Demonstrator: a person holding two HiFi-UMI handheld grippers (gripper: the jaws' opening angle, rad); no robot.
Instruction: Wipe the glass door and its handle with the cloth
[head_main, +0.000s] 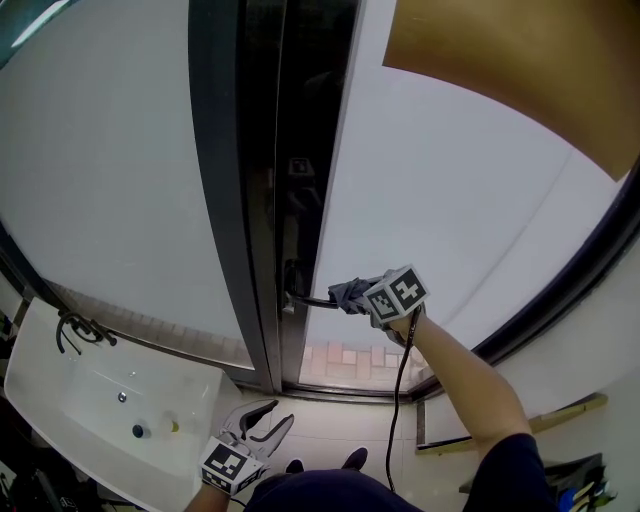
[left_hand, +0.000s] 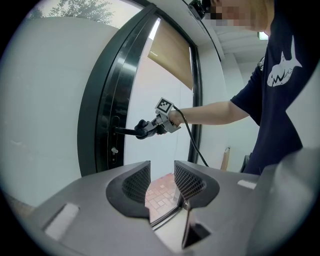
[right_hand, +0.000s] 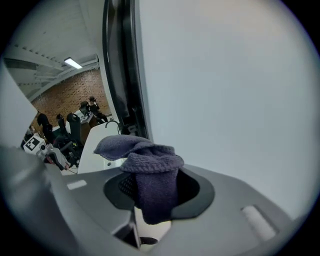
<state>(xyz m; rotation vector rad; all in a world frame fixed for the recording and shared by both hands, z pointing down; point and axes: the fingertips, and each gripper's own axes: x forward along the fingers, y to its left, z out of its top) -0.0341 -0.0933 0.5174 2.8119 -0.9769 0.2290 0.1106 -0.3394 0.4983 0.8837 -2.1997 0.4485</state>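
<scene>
Jaws of the right gripper (right_hand: 152, 192) are clamped on a dark grey-purple knitted cloth (right_hand: 150, 167). It fills the gap btwn them and bunches up over the tips, w/ one fold flopping left in the right gripper view. In the head view the right gripper (head_main: 365, 298) is stretched out to the slim black lever handle (head_main: 310, 301) of the frosted-glass door w/ dark frame (head_main: 450, 200), and the cloth (head_main: 350, 293) covers the handle's free end. The handle's long axis runs approx. horiz., from the dark frame out across the glass, pointing toward that gripper. The left gripper view agrees: cloth (left_hand: 142, 129) touching the handle (left_hand: 124, 131) at its tip. So the cloth is up at handle height, close against the door. Jaws of the left gripper (left_hand: 161, 182) stand moderately apart, nothing btwn them, touching nothing. In the head view the left gripper (head_main: 268, 420) hangs low near the person's body, just beside a white washbasin (head_main: 60, 400) w/ a black tap (head_main: 75, 330). A black cable (head_main: 398, 400) trails down from the right gripper.
</scene>
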